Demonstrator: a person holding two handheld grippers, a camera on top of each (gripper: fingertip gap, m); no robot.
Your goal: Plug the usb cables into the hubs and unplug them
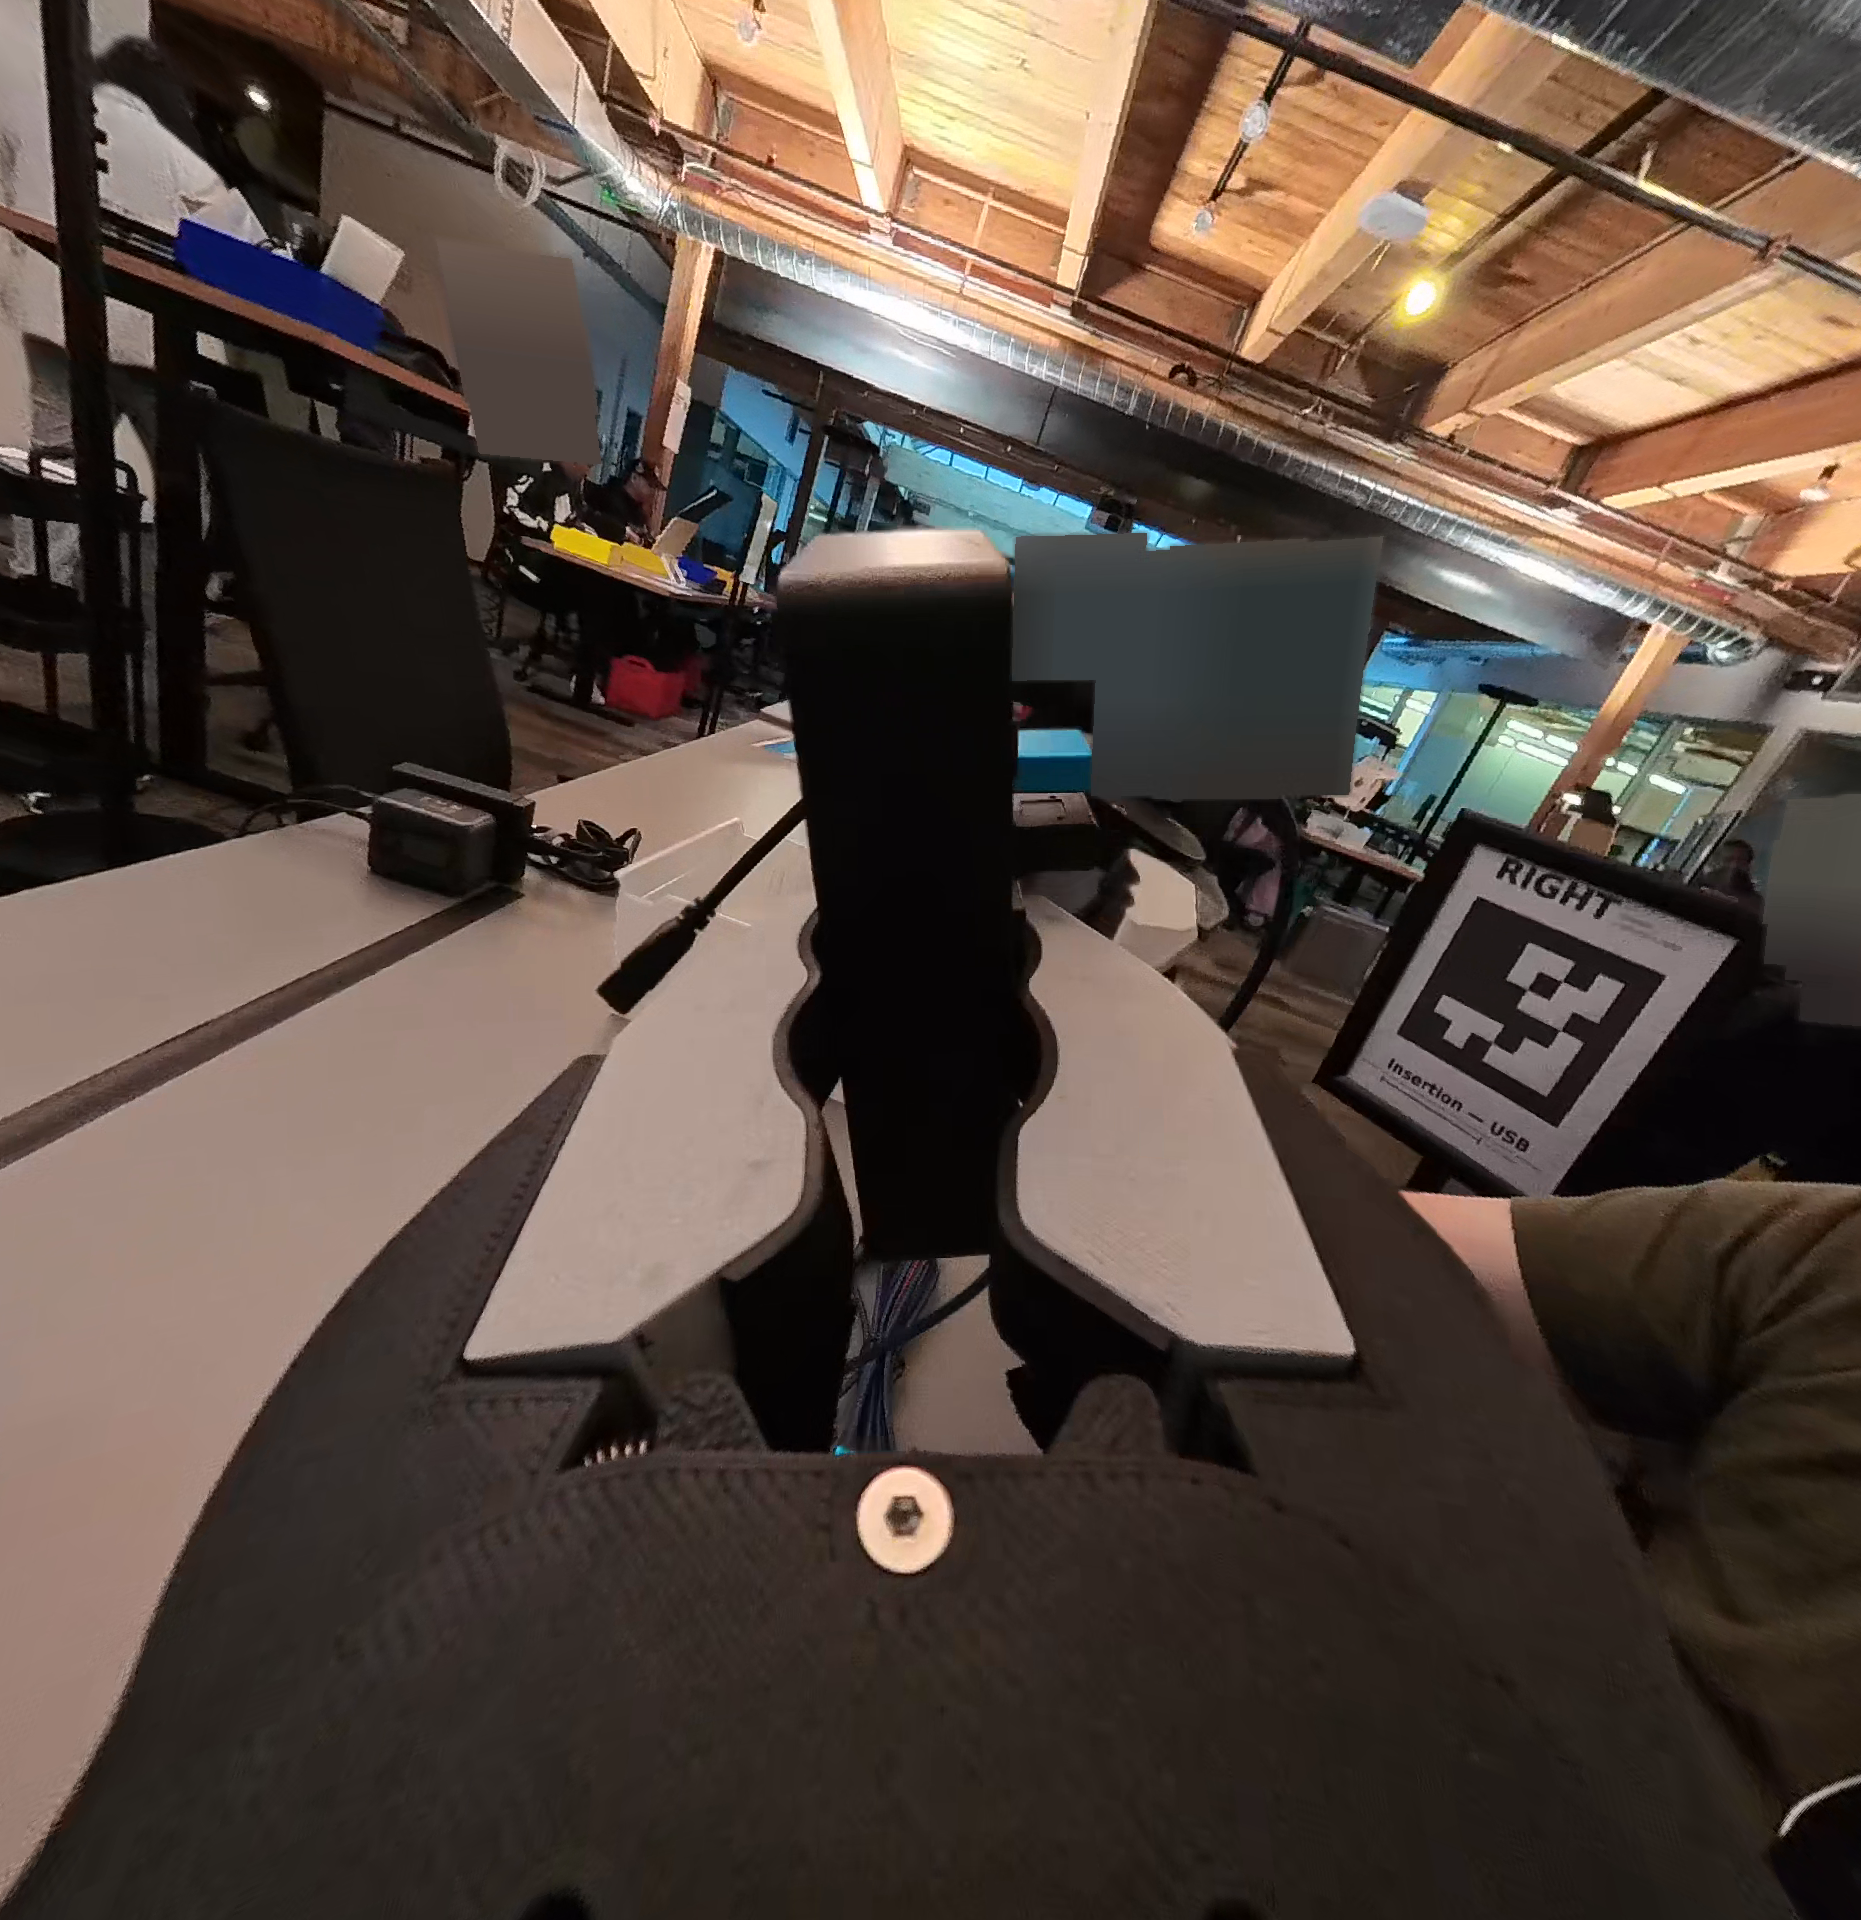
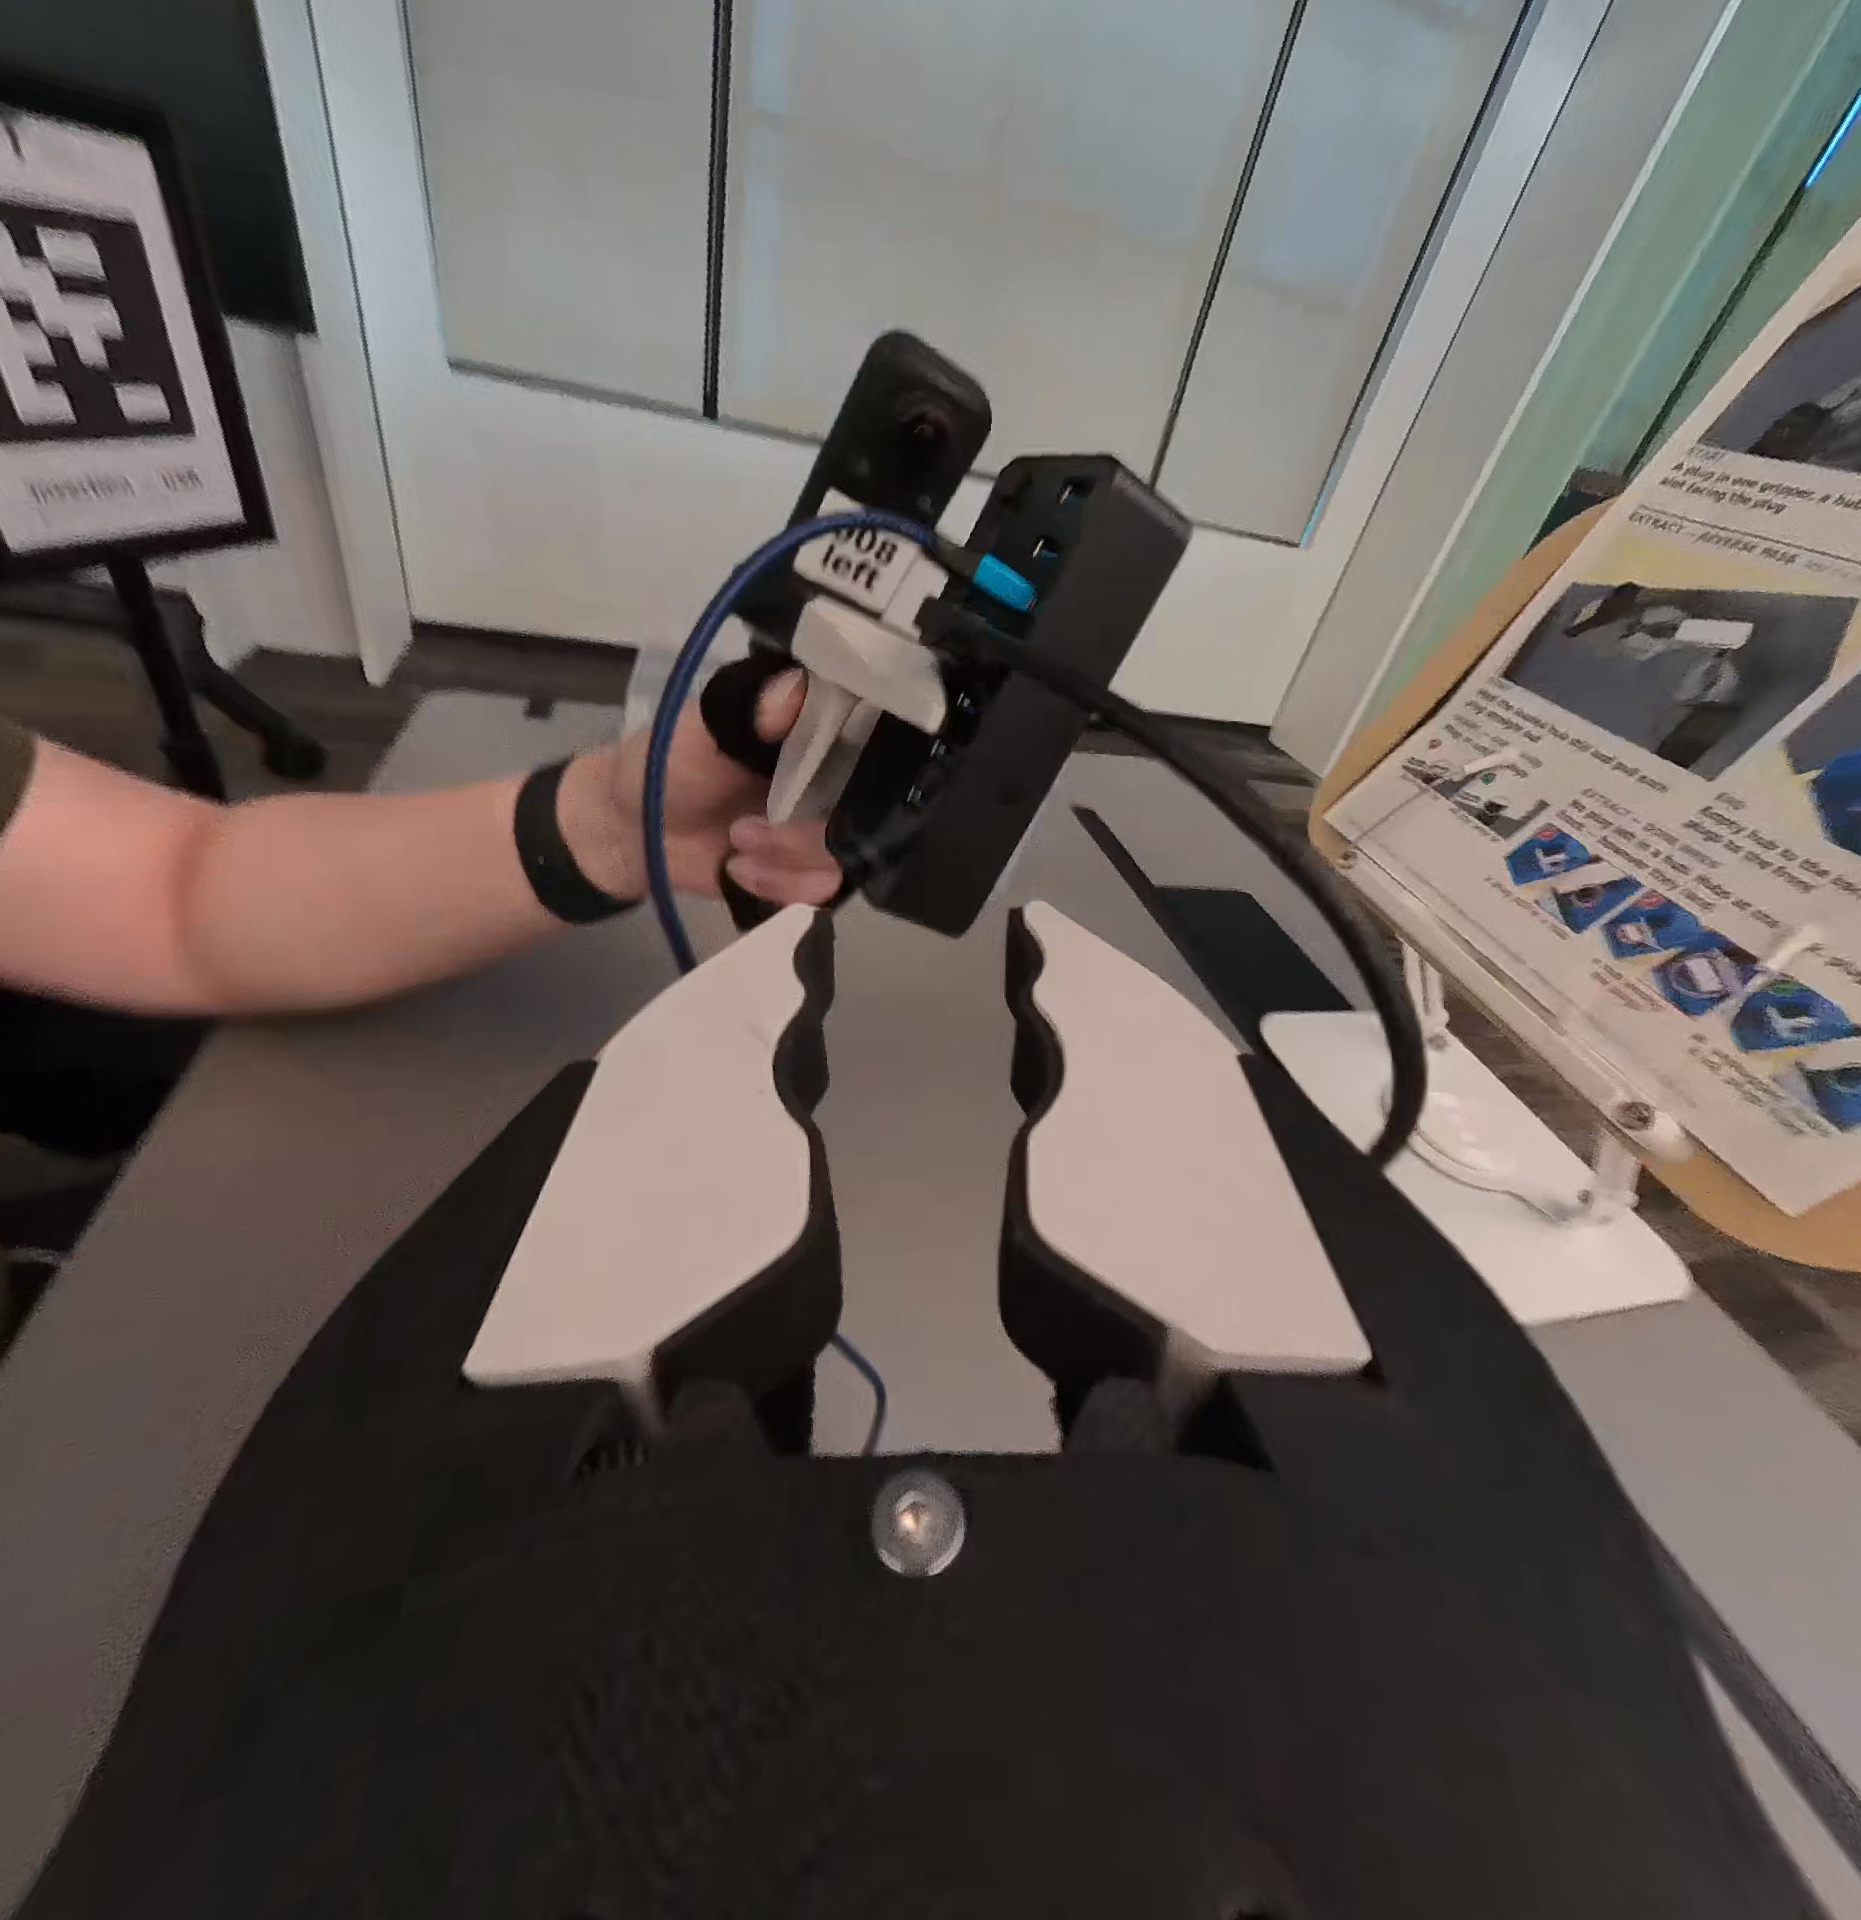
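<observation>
My left gripper is shut on a black USB hub and holds it upright above the grey table. The hub's black cable sticks out to the left. In the right wrist view the left gripper holds the hub tilted, with a blue USB plug seated in a port and its blue cable looping down. My right gripper is open and empty, just below the hub and apart from it. The hub's black cable arcs down to the right.
A framed marker sign stands at the right; another sign stands at the far left. An instruction sheet on a stand with a white base is at the right. A black device lies on the table. A person's arm reaches in. Some 6 centimetres of space lies between my two pairs of fingers.
</observation>
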